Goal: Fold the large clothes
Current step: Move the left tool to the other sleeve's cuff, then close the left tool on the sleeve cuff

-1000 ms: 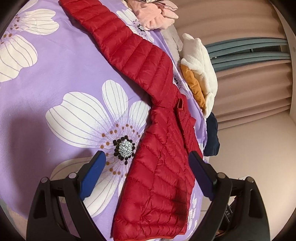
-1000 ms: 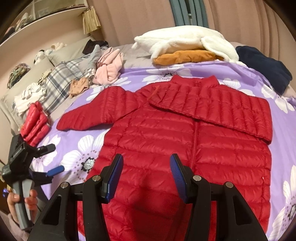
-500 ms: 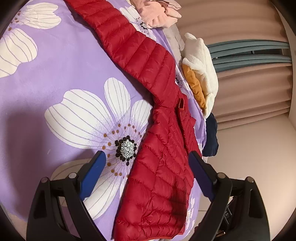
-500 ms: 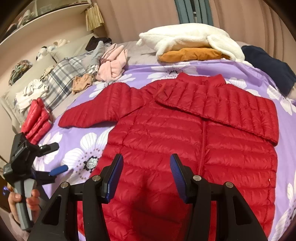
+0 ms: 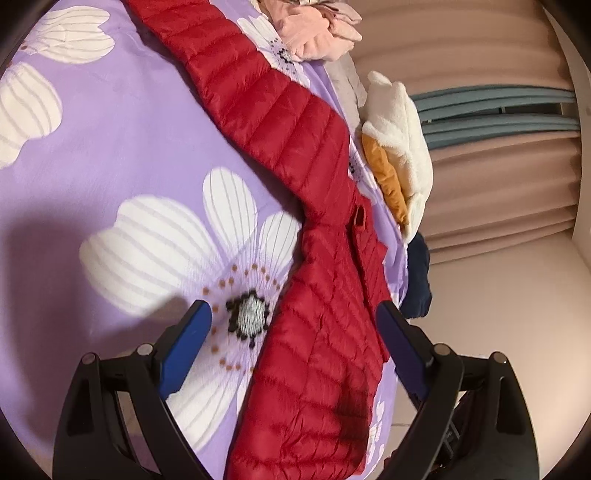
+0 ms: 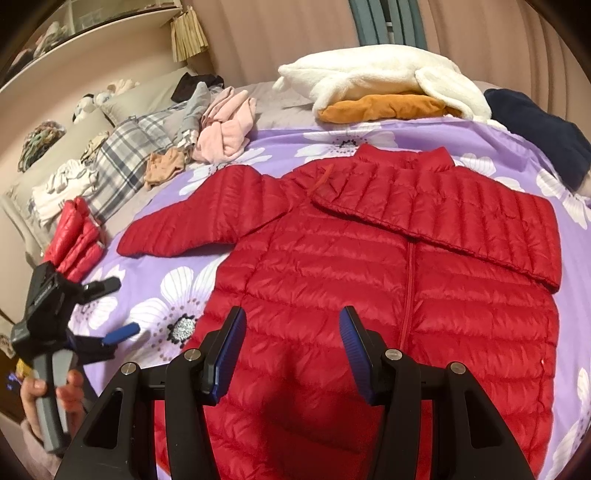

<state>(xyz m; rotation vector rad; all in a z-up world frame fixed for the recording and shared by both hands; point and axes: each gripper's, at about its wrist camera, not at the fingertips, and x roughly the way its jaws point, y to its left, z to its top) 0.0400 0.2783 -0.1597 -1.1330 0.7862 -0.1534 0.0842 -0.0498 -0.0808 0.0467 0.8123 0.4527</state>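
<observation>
Here, in the left wrist view, one red quilted puffer jacket lies on a bed covered by a lilac sheet printed with large white flowers, its one visible sleeve running up and away toward the top of the picture. The left gripper hangs low over the jacket's near side edge with its two blue-padded fingers spread wide, nothing pinched between them. Beyond the jacket sit one crumpled pink garment, one white fleece piece resting on one folded orange piece, and one dark navy garment at the bed's edge. Pleated beige curtains close the background. In the right wrist view the same jacket is spread front-up in the middle of the bed, zipped, one sleeve folded across the chest and the other stretched out to the left. The right gripper hovers over the hem, its two fingers parted about halfway and gripping nothing. At the left a hand holds the left gripper over the sheet. Along the far side lie a plaid grey blanket, a second, folded red puffer piece, the pink garment, the white fleece, the orange piece and the navy garment.
</observation>
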